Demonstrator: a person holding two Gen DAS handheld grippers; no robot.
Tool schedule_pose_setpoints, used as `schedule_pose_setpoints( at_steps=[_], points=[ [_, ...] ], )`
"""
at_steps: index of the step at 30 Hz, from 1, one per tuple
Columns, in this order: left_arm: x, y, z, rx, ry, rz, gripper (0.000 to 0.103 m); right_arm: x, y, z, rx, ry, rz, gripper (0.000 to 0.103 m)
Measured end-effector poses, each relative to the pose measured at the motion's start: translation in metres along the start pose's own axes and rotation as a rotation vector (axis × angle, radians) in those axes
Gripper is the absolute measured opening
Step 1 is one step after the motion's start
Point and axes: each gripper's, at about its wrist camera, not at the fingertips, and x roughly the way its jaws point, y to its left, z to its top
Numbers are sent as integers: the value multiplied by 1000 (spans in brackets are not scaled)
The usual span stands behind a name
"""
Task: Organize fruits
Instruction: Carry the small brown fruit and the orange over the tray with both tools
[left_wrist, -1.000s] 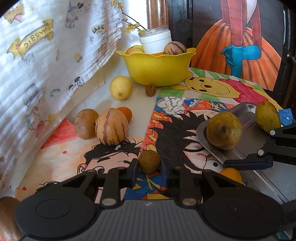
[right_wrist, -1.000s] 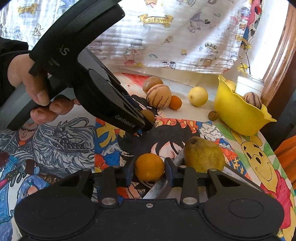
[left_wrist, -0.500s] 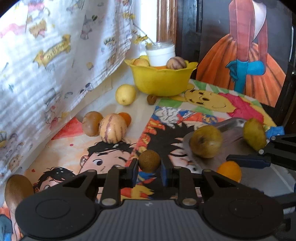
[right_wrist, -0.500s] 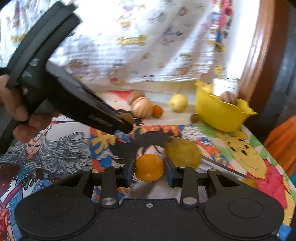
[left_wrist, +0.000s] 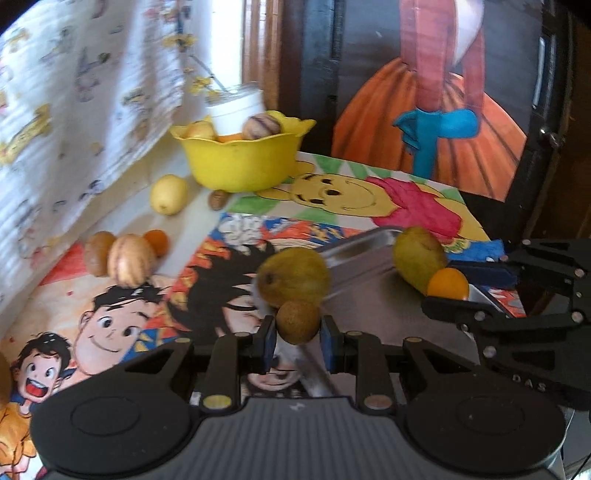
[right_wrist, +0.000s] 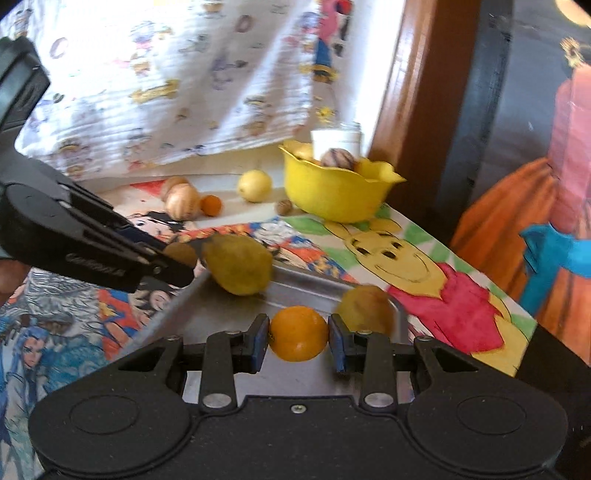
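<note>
My left gripper (left_wrist: 297, 340) is clamped on a small round brown fruit (left_wrist: 297, 320), held up over the near edge of the shiny metal tray (left_wrist: 362, 295). My right gripper (right_wrist: 298, 341) is pinched tight on a small round orange fruit (right_wrist: 298, 333), also over the tray. On the tray: a big yellow-green pear (left_wrist: 293, 277) just behind the brown fruit, and a 2nd greenish pear (left_wrist: 419, 258) at the far right corner, beside the orange one. Back by the cartoon-print cloth (left_wrist: 74, 110) sits a yellow plastic bowl (left_wrist: 243, 162) w/ fruit inside. Left of it on the cartoon-covered table (left_wrist: 332, 192), a pale yellow lemon (left_wrist: 169, 194); nearer me, a striped tan melon-like fruit (left_wrist: 130, 259) w/ a small orange just beside it.
</note>
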Motion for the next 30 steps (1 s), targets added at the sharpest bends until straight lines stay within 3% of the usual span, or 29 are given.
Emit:
schedule_pose_setpoints(
  at_steps=[11,30],
  points=[
    [19,-30,-3,85,42,21,28,7,-17,-22,59,46,-23,37],
    [30,-32,-5,89,76,30,28,13,-18,-25,76,88,-40,37]
  ],
)
